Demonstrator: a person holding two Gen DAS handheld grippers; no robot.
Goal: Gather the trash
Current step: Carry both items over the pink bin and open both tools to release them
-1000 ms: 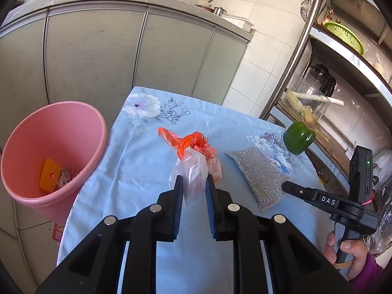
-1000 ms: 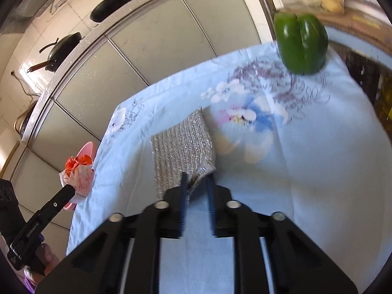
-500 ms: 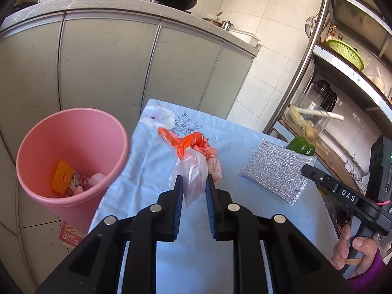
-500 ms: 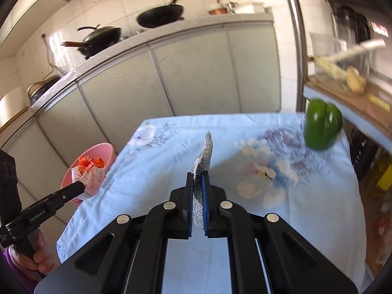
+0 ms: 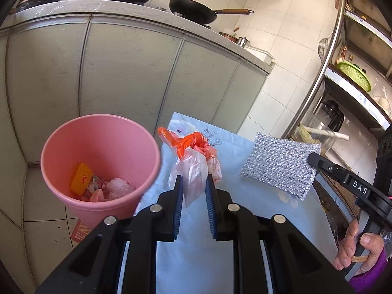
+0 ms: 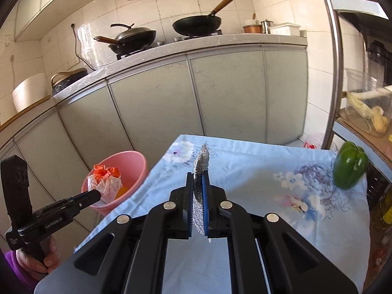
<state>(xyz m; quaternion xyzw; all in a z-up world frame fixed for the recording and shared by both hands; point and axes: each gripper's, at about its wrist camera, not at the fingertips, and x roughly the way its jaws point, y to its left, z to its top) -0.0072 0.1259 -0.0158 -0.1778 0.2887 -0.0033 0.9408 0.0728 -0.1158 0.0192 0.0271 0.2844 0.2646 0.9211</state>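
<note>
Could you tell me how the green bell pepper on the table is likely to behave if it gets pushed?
The green bell pepper looks rounded and lobed, so it would probably wobble or roll unevenly. Its glossy skin may slip between pads.

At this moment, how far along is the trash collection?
Done: the pink bin already holds wrappers. In hand: the left claw grips a knotted plastic bag beside the bin; the right claw is shut on a silver scouring pad, lifted off the table. Left: dropping both in. Only a green pepper stays on the cloth.
</note>
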